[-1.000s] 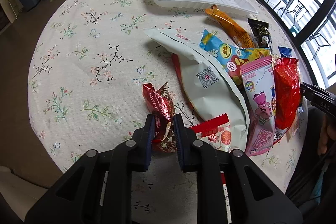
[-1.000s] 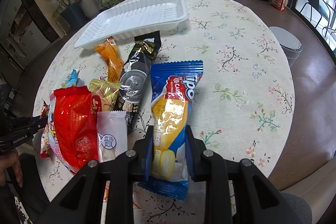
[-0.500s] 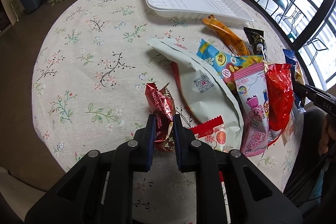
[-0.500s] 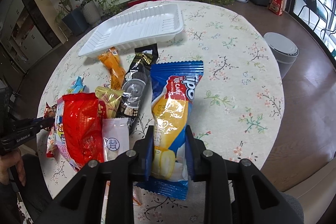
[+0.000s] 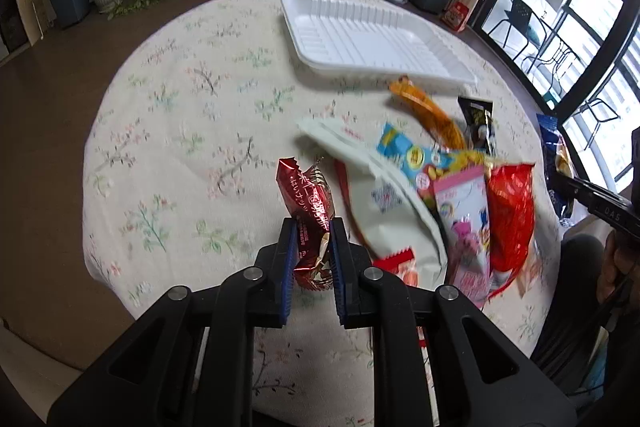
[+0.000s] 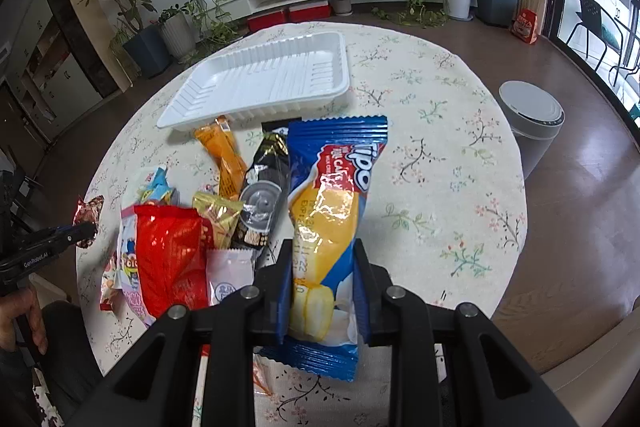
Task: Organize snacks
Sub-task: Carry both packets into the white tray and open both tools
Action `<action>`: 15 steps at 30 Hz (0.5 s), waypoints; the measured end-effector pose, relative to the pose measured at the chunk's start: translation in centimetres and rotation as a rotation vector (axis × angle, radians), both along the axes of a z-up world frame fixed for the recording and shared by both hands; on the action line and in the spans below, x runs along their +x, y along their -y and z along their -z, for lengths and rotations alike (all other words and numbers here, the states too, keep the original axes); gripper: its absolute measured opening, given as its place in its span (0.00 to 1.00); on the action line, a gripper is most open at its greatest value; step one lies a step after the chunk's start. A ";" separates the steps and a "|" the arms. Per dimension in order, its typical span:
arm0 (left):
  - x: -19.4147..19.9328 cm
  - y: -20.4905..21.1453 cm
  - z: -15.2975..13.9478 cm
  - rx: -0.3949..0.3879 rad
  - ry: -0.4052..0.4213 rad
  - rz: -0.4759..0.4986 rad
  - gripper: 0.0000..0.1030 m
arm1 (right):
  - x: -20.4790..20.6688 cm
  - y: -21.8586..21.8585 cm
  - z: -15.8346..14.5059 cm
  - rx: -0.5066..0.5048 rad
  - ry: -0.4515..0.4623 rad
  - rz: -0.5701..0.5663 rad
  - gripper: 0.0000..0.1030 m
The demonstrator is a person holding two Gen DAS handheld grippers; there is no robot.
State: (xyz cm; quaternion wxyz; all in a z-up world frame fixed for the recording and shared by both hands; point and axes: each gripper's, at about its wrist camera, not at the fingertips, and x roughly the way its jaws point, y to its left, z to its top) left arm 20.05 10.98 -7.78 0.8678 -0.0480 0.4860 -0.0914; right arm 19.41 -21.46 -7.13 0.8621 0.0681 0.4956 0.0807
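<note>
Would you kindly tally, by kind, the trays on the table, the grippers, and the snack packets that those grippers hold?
Trays: 1, the white tray
Grippers: 2, the left gripper and the right gripper
Held packets: 2, the dark red packet and the blue packet
Total: 5

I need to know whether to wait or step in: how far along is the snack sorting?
Barely started. Done: nothing; the white tray holds no snacks. In hand: the left gripper is shut on a red foil snack, and the right gripper is shut on a blue and yellow cake pack. Left: the orange packet, black packet, red bag and the others in the pile lie on the floral tablecloth.
</note>
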 end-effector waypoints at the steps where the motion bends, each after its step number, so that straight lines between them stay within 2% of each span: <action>1: 0.3 -0.1 -0.4 -0.001 0.009 -0.001 0.14 | 0.2 0.1 -0.2 -0.001 0.006 -0.001 0.27; 8: 4.3 -0.4 -4.6 -0.028 0.093 -0.003 0.14 | 3.3 0.5 -3.0 0.007 0.073 -0.009 0.27; 12: 8.8 0.2 -7.4 -0.018 0.140 0.006 0.14 | 6.4 0.0 -5.0 0.006 0.123 -0.040 0.27; 15: 13.0 1.1 -8.4 -0.028 0.136 0.036 0.14 | 10.1 -0.8 -6.0 0.009 0.148 -0.068 0.27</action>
